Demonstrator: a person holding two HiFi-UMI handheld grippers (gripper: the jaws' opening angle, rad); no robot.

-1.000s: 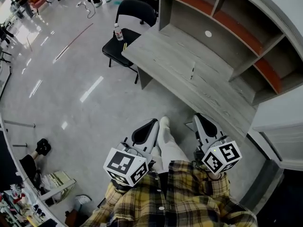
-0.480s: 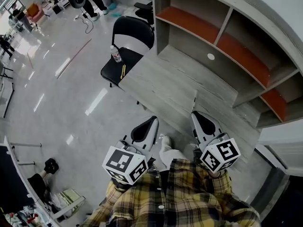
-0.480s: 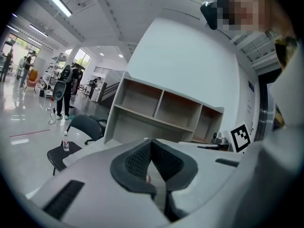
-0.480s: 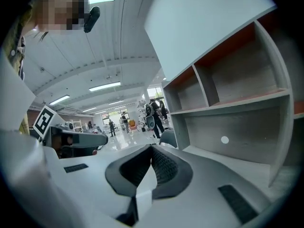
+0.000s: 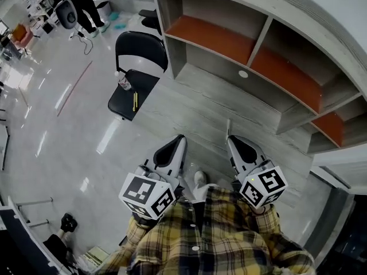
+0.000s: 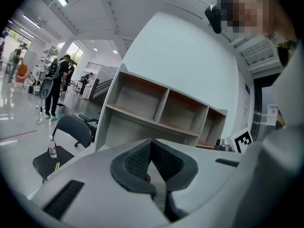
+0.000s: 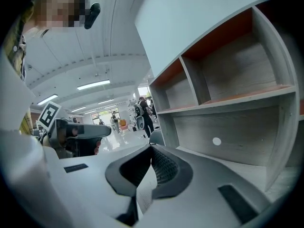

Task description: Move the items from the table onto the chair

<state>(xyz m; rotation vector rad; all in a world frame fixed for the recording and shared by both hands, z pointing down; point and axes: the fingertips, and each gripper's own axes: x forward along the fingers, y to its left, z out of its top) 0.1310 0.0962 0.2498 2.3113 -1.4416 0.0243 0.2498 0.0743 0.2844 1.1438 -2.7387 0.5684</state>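
A black chair (image 5: 143,85) stands at the left end of the grey table (image 5: 195,105). On its seat are a clear water bottle (image 5: 122,82) and a yellow pen (image 5: 135,101); the left gripper view shows the bottle (image 6: 52,147) there too. A thin pen (image 5: 227,125) lies on the table just beyond the tip of my right gripper (image 5: 230,137). That gripper (image 7: 152,147) is shut with nothing in it. My left gripper (image 5: 180,137) hovers over the table's near edge, its jaws (image 6: 151,142) meeting at the tips with nothing held.
A grey shelf unit with orange boards (image 5: 246,44) rises along the table's far side. People (image 5: 83,2) stand on the glossy floor beyond the chair. Clutter and another dark seat (image 5: 63,225) sit at the lower left.
The table and shelf have drawn closer and the chair has slid left. Both grippers now reach over the table's near edge, and the thin pen lies right at the right gripper's tip.
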